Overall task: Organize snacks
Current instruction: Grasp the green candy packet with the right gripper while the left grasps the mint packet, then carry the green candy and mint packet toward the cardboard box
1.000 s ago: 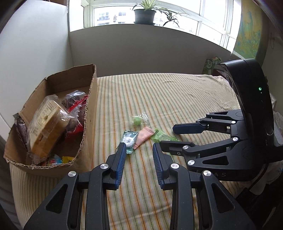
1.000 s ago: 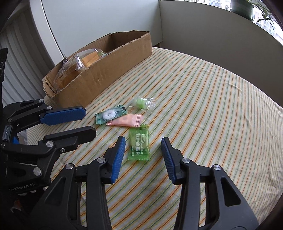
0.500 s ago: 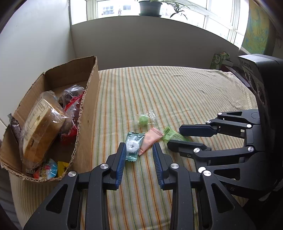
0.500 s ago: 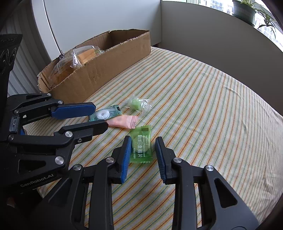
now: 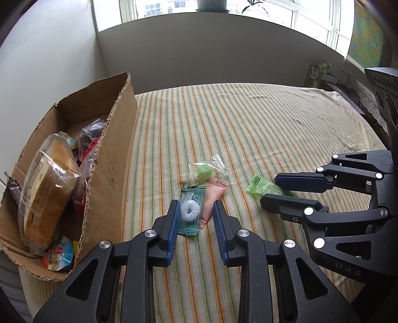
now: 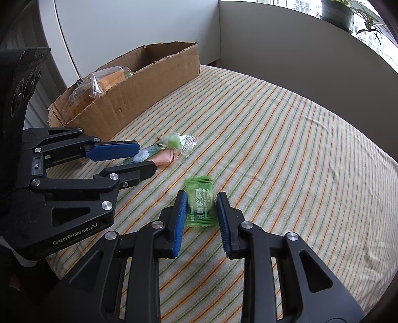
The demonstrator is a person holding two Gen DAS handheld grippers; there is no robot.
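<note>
The right gripper [image 6: 201,195] is nearest. Its jaws are closed on the long edges of a green packet [image 6: 200,206], which lies flat on the striped cloth of the worktop [image 5: 248,124], its far end sticking out past the fingertips.

To the left, the left gripper [image 5: 196,203] points down at a small heap of sweets. Its jaws stand apart, one on either side of a teal packet [image 5: 190,211] with a white ring sweet and the pink packet [image 5: 214,193] just beside it. The pads do not visibly press on either.

Just beyond these two, touching them, lies a clear wrapper with a round green sweet [image 5: 205,171].

Further left, a torn cardboard box [image 5: 109,149] sits at the worktop's edge. It holds a bagged loaf [image 5: 44,188] and other wrapped snacks.

Farthest off, a potted plant [image 6: 337,13] stands on the window sill.
</note>
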